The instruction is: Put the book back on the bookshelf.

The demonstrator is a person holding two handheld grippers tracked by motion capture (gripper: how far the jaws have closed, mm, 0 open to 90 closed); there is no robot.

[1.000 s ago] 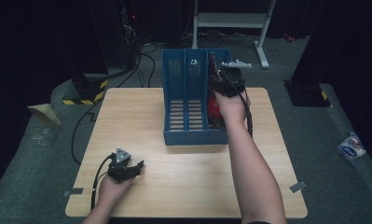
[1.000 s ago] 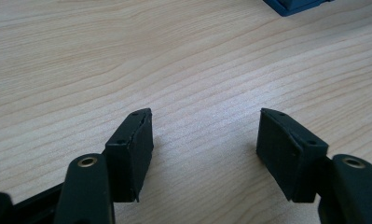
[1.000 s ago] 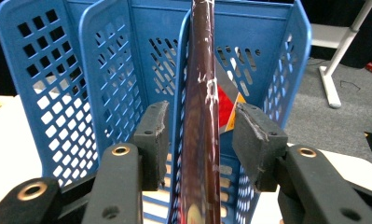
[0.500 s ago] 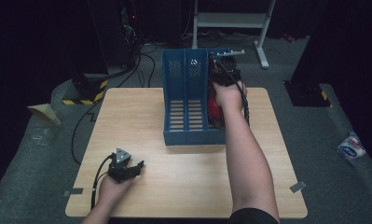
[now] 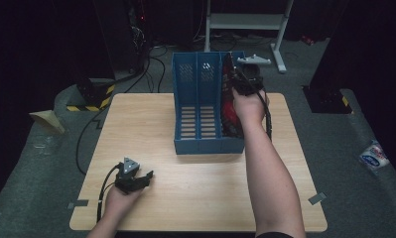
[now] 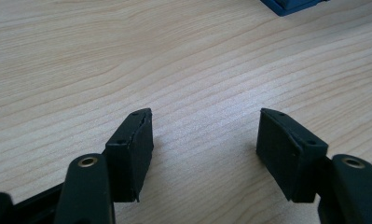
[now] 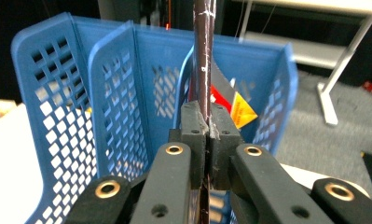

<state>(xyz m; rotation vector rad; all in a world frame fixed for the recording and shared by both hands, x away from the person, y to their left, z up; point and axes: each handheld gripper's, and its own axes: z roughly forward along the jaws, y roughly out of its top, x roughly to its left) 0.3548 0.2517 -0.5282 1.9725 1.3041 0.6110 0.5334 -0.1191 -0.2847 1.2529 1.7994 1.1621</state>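
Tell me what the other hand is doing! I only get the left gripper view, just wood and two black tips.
Observer: The right tool has just been closing its jaws, and they now pinch the edge of a thin dark red book.
Operator: Where's the book?
Observer: It stands in the right-hand slot of a blue file rack, as the high view shows it.
Operator: Anything in the other slots?
Observer: No, both look empty from above.

You have a blue file rack [image 5: 200, 106] with slotted walls standing on a pale wood-grain worktop [image 5: 151, 124]. In its right-hand slot sits a dark red booklet [image 5: 231, 111] showing a yellow patch. Your grippers' jaws are black. Yellow-and-black hazard stripes [image 5: 89, 103] mark the floor at upper left.
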